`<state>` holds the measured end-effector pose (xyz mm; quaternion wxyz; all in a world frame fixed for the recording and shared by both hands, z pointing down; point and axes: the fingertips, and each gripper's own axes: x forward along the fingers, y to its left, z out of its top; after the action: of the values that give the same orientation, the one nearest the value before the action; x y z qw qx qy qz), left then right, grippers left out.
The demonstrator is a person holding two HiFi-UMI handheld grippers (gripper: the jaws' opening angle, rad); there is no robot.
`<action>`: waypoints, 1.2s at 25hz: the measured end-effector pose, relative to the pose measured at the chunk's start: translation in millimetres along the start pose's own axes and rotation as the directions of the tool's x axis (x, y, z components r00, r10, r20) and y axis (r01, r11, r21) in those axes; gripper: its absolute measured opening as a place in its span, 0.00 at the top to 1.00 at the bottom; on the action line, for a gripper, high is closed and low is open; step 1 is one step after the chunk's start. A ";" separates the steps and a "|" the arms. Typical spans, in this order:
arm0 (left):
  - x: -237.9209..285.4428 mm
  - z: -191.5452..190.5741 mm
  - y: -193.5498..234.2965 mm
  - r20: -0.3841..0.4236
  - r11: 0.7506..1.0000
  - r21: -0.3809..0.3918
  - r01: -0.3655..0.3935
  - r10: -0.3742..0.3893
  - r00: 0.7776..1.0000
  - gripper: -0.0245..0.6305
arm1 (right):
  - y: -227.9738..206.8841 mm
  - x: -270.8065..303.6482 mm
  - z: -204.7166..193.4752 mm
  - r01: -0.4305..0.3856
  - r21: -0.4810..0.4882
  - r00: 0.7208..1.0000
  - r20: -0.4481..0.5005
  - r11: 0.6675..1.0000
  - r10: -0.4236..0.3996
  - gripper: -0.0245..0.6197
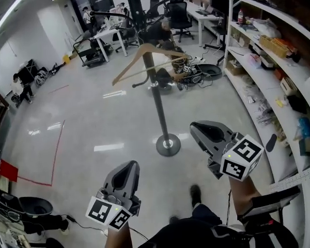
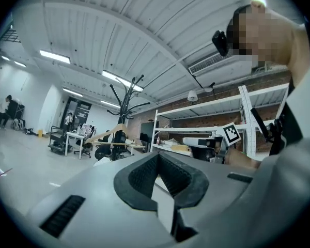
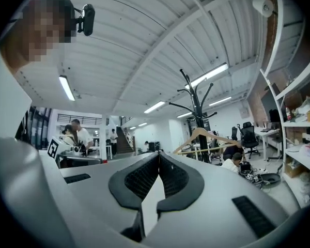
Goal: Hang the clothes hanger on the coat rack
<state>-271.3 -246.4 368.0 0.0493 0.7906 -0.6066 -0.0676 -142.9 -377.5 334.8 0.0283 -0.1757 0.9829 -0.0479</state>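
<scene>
Only the head view shows the floor. A red tape line [image 1: 57,149] runs well off to the left of the left claw [image 1: 128,168], and a dark shoe [image 1: 195,194] shows behind and between the two claws. The left gripper view shows the left claw [image 2: 158,155] with its pads drawn together at the tips and nothing between them. Past its tips and a little to the left, that view also shows a desk [image 2: 75,136] with a person standing by it.

The coat rack [image 1: 159,107] stands ahead of both claws and well apart from them, with only bare floor between. The wooden clothes hanger [image 1: 129,64] already hangs high on its pole and touches neither claw. From above, the rack's round foot is visible. Both gripper views show its branching top instead, where the coat rack [image 2: 125,94] rises over the clothes hanger [image 2: 104,134].

The right claw [image 1: 199,128] is level with the left one. In its own view the right claw [image 3: 159,154] is closed tight and empty. The coat rack [image 3: 197,107] and clothes hanger [image 3: 219,135] lie beyond its tips, slightly to the right. Only this view shows a stairway [image 3: 123,144] far ahead on its left and a person crouched [image 3: 231,163] near the rack. White shelving [image 1: 279,50] loaded with boxes runs along the right claw's outer side.
</scene>
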 end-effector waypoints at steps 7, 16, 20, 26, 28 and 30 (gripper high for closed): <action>-61.4 0.2 -44.6 0.006 0.998 -0.050 0.036 -0.035 0.999 0.96 | 64.1 -53.2 -6.7 0.036 0.010 0.998 -0.055 0.999 -0.036 0.95; -106.0 -1.6 -153.4 0.030 0.998 -0.037 0.044 -0.043 0.999 0.96 | 113.4 -148.7 -5.2 -0.031 0.000 0.999 -0.041 1.000 0.031 0.95; -120.6 -22.7 -209.0 -0.014 0.999 -0.049 0.016 -0.017 1.000 0.96 | 122.6 -200.2 -16.3 -0.052 0.032 0.997 -0.062 0.998 0.054 0.95; -164.1 -34.9 -284.0 -0.058 0.996 -0.082 -0.033 0.029 0.998 0.96 | 151.1 -271.4 -20.6 -0.085 0.074 0.994 -0.067 0.994 0.090 0.95; -178.5 -33.0 -295.8 -0.058 0.997 -0.073 -0.038 0.034 0.998 0.96 | 164.3 -283.6 -16.5 -0.092 0.064 0.994 -0.057 0.994 0.096 0.95; -192.5 -33.2 -305.1 -0.058 0.997 -0.065 -0.041 0.038 0.998 0.96 | 179.7 -295.5 -16.1 -0.097 0.058 0.994 -0.053 0.994 0.101 0.95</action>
<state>-24.2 18.5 361.1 0.0940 0.7780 -0.6179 -0.0640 71.1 -105.5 343.6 0.0082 -0.1245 0.9891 -0.0785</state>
